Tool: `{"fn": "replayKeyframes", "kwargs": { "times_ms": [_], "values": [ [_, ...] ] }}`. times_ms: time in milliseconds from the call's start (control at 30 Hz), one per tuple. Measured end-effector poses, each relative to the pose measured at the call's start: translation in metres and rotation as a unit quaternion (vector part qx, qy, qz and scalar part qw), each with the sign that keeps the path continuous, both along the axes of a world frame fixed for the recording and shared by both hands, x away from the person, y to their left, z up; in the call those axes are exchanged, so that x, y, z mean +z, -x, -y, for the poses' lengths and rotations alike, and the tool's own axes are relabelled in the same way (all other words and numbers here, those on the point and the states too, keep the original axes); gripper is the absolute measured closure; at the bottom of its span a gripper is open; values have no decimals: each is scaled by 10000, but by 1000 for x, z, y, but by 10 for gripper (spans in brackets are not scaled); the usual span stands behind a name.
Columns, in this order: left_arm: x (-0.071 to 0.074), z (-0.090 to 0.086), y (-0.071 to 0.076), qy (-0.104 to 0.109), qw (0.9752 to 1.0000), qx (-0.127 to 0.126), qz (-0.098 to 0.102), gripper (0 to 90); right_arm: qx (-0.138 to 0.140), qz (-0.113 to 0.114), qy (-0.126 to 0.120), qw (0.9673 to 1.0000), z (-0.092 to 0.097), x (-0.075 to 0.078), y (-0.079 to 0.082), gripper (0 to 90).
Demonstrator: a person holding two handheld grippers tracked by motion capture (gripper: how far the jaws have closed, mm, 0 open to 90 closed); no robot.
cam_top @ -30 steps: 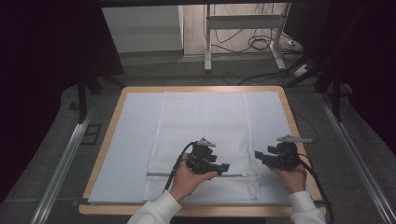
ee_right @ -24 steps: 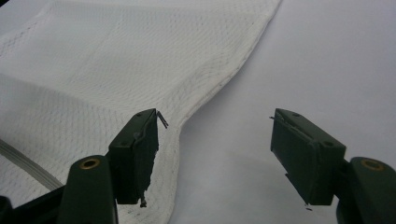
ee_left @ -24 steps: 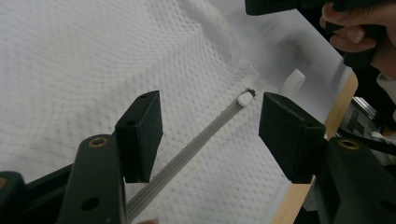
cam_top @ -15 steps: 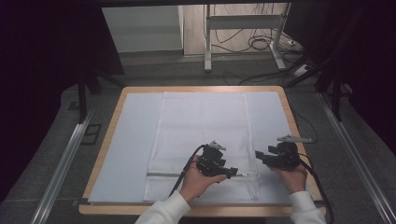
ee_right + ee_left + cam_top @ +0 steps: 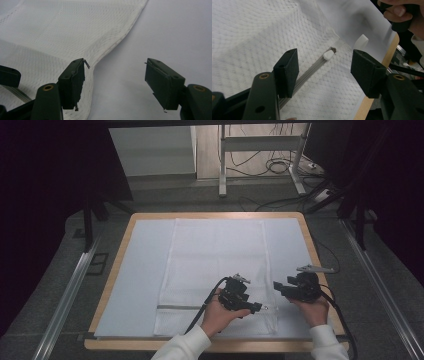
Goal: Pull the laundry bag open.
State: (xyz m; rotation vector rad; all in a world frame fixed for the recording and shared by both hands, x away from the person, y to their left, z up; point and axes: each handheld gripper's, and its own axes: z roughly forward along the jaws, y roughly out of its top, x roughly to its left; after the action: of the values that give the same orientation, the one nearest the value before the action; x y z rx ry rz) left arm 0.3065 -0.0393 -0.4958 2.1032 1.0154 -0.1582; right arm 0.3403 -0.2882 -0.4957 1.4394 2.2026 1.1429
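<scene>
The mesh bag (image 5: 215, 270) looks light and floppy; best hold is the zip pull (image 5: 328, 55), ahead of the left gripper (image 5: 324, 72)'s parted jaws; right gripper (image 5: 115, 80) also gapes

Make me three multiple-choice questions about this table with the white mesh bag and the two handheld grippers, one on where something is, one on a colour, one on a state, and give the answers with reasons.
1. Where does the zipper run on the mesh bag?
A. Along the far edge
B. Across the near end, by the person
C. Down the middle, far to near

2. What colour is the zipper pull?
A. White
B. Red
C. Black

3. How do the jaws of the left gripper stand?
A. Shut on the pull
B. Shut on the mesh
C. Open, with the pull between and beyond them

Answers:
1. B, the high view shows the grey strip crossing the bag near the table's near edge.
2. A, the left gripper view shows a white tab at the end of the grey zipper.
3. C, a wide gap separates the two black pads, which touch nothing.
</scene>
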Motion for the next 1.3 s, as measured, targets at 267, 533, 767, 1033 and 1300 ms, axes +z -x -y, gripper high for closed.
{"fn": "replayKeyframes", "kwargs": {
  "times_ms": [267, 533, 767, 1033, 1300],
  "values": [
    [-4, 9, -1, 16, 9999, -74, -131, 408, -7, 5, 3, 10000, 0, 0, 0, 316],
    [-7, 17, -2, -11, 9998, -134, -175, 410, -23, 8, 36, 10000, 0, -1, -1, 316],
    [-12, 24, -4, -33, 9994, -193, -279, 415, -26, 0, 48, 10000, 0, -1, 0, 315],
    [-16, 28, -5, -11, 9990, -201, -396, 453, -42, 13, 72, 10000, 0, -1, -1, 316],
    [-19, 30, -8, 55, 9987, -178, -468, 527, -56, 12, 85, 9999, 0, -1, -1, 316]
  ]
}}
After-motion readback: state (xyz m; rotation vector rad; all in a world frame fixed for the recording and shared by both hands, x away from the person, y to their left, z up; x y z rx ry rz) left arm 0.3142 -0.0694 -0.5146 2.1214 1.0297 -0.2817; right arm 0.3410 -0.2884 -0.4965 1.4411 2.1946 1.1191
